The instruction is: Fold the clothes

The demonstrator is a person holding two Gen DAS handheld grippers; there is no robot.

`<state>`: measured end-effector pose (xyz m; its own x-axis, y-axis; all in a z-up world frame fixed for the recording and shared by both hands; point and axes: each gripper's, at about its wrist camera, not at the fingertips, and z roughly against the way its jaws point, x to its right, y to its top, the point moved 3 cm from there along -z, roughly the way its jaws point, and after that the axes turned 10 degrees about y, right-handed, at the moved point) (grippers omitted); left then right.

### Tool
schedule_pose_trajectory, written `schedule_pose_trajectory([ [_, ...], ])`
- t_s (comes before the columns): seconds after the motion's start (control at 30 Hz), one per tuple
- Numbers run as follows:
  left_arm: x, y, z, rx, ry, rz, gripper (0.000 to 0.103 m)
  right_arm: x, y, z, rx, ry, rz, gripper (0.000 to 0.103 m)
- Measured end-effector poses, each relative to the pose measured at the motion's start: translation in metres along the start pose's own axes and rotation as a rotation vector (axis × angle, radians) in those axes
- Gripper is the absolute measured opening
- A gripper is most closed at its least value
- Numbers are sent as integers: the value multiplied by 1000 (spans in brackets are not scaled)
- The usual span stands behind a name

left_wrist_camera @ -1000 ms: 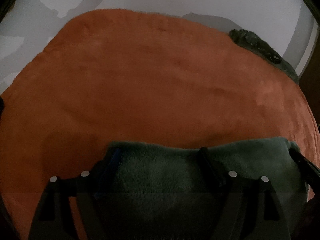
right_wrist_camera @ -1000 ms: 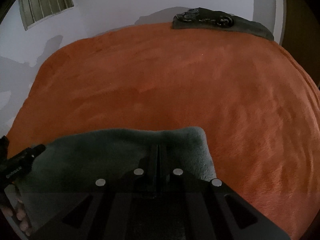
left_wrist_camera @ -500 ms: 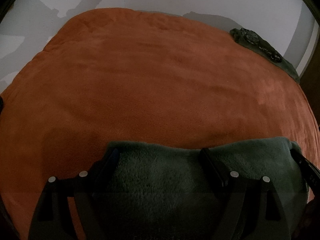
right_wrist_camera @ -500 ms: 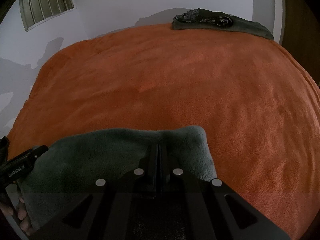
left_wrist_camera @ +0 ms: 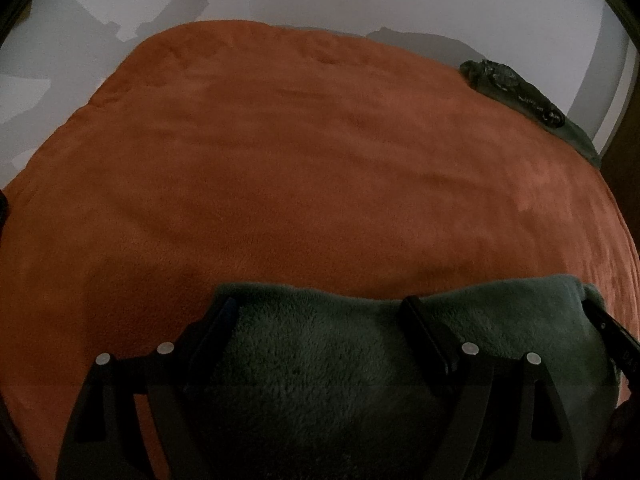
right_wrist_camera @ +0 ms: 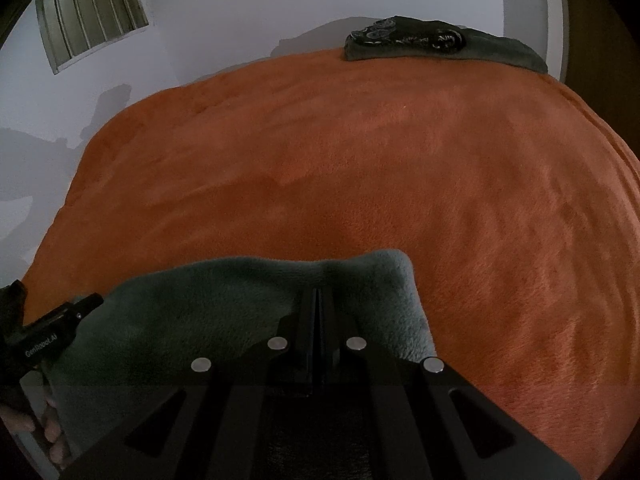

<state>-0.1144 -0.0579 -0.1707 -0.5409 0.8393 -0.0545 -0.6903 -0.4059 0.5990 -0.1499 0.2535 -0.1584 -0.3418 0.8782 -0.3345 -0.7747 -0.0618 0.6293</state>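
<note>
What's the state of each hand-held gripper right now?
Left hand-held gripper: open, fingers spread over the grey-green fleece garment, not pinching it.
Right hand-held gripper: closed on the same garment's edge.

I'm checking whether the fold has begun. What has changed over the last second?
Almost nothing. The left gripper stays open over the green fleece garment; the right gripper stays shut on its edge. The folded pile on the orange blanket is unmoved.

A home bedroom: orange blanket (right_wrist_camera: 360,168) over a bed, barred window (right_wrist_camera: 90,8).
</note>
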Motion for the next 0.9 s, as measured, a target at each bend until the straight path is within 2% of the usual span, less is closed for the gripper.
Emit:
schedule_pose_trajectory([
  [0.1,-2,0,2,-9,-10,-18,85,6,4,1,-22,34,-38,0],
  [0.17,-7,2,6,-10,-17,-43,85,8,11,8,-30,-1,-28,0],
  [0.27,-21,3,16,-2,-10,-41,85,23,21,24,-35,-161,-3,2],
  [0.33,-34,5,29,22,3,-34,85,35,25,37,-36,-219,-24,2],
  [0.43,-44,6,55,64,-21,-16,85,31,22,67,-7,-179,-33,2],
  [0.5,-41,0,77,80,-80,38,85,5,11,87,22,-129,18,3],
  [0.6,-10,-18,89,13,-190,4,85,-21,-7,90,11,-77,61,17],
  [0.63,2,-24,88,-11,-193,-44,85,-28,-13,89,1,-66,72,21],
  [0.67,12,-34,86,-14,-149,-107,85,-34,-19,87,-9,-54,82,21],
  [0.77,13,-56,89,48,-98,-211,85,-53,-37,82,-40,-18,114,21],
  [0.83,3,-63,93,73,-88,-239,85,-65,-50,79,-61,5,136,21],
  [0.9,-11,-69,95,83,-81,-250,85,-49,-51,83,-64,-33,137,21],
])
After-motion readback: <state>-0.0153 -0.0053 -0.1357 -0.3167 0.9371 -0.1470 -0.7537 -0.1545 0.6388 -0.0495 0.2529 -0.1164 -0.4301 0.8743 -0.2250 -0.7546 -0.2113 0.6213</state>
